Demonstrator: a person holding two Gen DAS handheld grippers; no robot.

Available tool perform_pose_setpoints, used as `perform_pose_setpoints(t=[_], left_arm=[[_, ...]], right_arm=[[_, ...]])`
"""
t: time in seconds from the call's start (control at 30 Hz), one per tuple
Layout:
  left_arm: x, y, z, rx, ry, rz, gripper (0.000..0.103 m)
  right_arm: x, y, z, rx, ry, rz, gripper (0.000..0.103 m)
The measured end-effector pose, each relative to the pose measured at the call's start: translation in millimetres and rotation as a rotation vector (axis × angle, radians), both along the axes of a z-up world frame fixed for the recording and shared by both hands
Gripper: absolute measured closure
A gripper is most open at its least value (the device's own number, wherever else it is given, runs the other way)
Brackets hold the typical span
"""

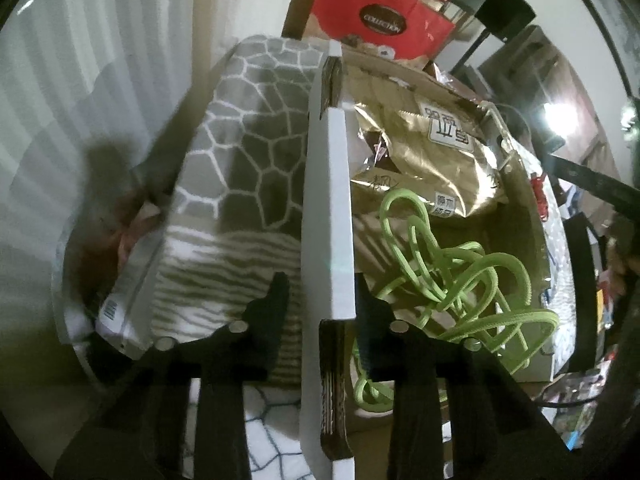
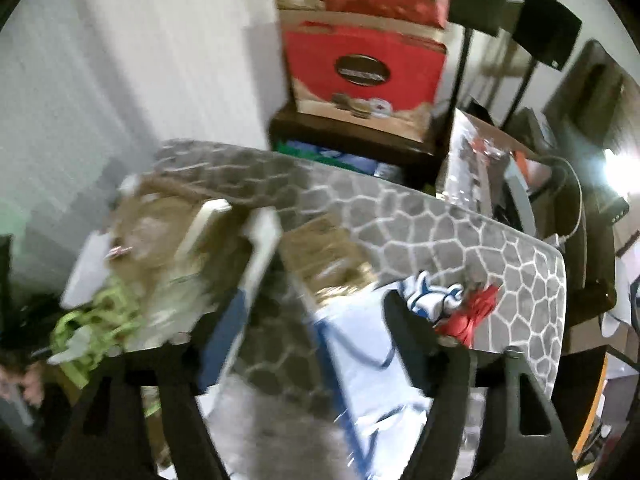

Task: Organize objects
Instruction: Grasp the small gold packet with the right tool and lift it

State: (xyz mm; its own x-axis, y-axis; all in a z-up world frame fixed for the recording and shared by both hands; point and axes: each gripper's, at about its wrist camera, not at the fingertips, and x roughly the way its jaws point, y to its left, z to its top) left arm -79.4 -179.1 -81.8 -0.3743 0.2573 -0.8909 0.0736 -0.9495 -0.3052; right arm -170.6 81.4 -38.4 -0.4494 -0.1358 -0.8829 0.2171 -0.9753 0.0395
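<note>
Left gripper point(image 1: 320, 312): jaws straddle white wall of cardboard box point(image 1: 329, 216), frame centre; contact unclear. Green cord point(image 1: 452, 276) inside box, lower right. Right gripper point(image 2: 296, 340): jaws apart, empty, over patterned counter point(image 2: 460, 236).

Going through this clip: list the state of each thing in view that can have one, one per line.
Left gripper: jaws astride the white cardboard box wall, pressing it.
Right gripper: open, nothing between the jaws.
White cardboard box: open-topped.
Light green cord: loosely tangled inside the box.
Gold foil packets: lying in the box, seemingly unopened.
Red cord bundle: coiled on the grey patterned mat.
</note>
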Motion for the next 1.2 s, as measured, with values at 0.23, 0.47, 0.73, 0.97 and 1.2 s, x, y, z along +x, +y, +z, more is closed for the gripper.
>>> perform_pose_setpoints(t=[0.23,0.47,0.73,0.97,1.2], left_arm=[[-1,0,-6,-0.001,-0.010,0.013,0.086],[-3,1,-5,-0.001,-0.011,0.025,0.087],[-4,0,-5,0.000,-0.014,0.027,0.086],[-4,-2,-7,0.021,-0.018,0.029,0.086],[-5,-3,-8,0.027,-0.020,0.026,0.085]], right_arm=[[-31,-9,-38,0.070,-0.021,0.052,0.023],[-36,-4,-47,0.054,-0.045,0.064,0.040],[-29,9,-38,0.013,-0.044,0.031,0.087],[-12,14,-8,-0.018,-0.004,0.026,0.089],[33,6,35,-0.071,0.033,0.067,0.089]])
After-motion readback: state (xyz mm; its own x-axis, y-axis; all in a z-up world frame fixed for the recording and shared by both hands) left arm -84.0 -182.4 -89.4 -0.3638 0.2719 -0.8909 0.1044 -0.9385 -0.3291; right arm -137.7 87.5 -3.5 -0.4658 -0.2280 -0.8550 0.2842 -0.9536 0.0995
